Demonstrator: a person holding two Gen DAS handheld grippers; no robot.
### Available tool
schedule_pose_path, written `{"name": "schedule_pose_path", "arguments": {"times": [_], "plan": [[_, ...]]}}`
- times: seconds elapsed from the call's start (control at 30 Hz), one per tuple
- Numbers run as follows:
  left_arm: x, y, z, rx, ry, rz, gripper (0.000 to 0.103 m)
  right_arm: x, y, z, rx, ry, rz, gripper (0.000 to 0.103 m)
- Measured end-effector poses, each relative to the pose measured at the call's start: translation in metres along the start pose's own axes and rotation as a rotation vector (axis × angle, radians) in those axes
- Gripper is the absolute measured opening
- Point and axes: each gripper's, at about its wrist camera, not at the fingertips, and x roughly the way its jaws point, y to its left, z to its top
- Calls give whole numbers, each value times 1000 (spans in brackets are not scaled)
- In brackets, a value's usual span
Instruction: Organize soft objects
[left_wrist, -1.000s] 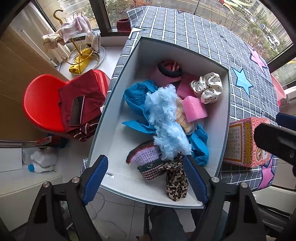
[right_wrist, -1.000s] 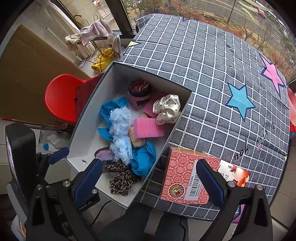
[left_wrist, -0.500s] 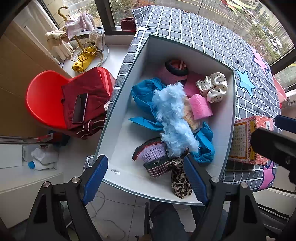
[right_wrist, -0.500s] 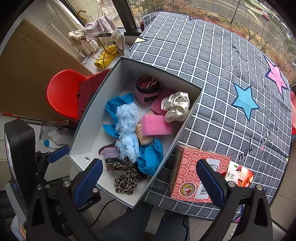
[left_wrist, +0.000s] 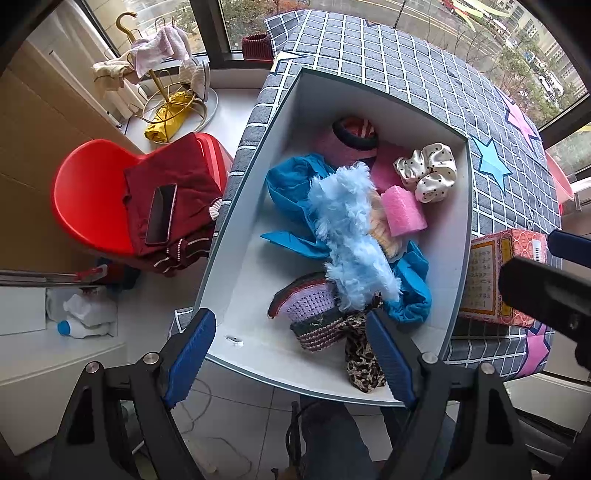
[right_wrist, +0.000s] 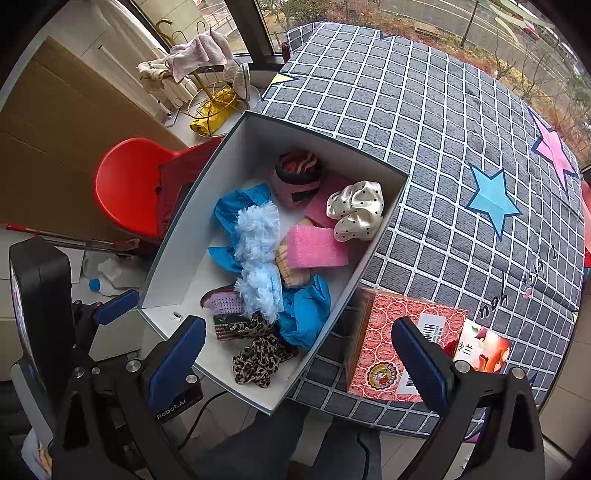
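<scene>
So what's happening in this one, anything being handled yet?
Not yet. A person holds two grippers above a white box of soft things on a checked tablecloth. The left gripper and the right gripper are both open and empty. Inside lie a fluffy light-blue piece, blue cloth, a pink sponge, a polka-dot scrunchie and a leopard-print scrunchie. A red patterned carton stands beside the box.

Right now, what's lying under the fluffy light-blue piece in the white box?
Under the fluffy light-blue piece lies bright blue cloth, showing at both ends, plus a tan knitted edge beside the pink sponge. What else it covers is hidden in the white box.
</scene>
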Motion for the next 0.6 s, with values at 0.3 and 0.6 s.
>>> {"name": "schedule_pose_path", "arguments": {"times": [0.3, 0.6], "plan": [[3, 5, -1, -13, 11, -3, 86, 1, 1, -1, -2, 4, -1, 102], [-9, 6, 2, -25, -54, -69, 86, 4, 0, -2, -1, 14, 0, 102]]}}
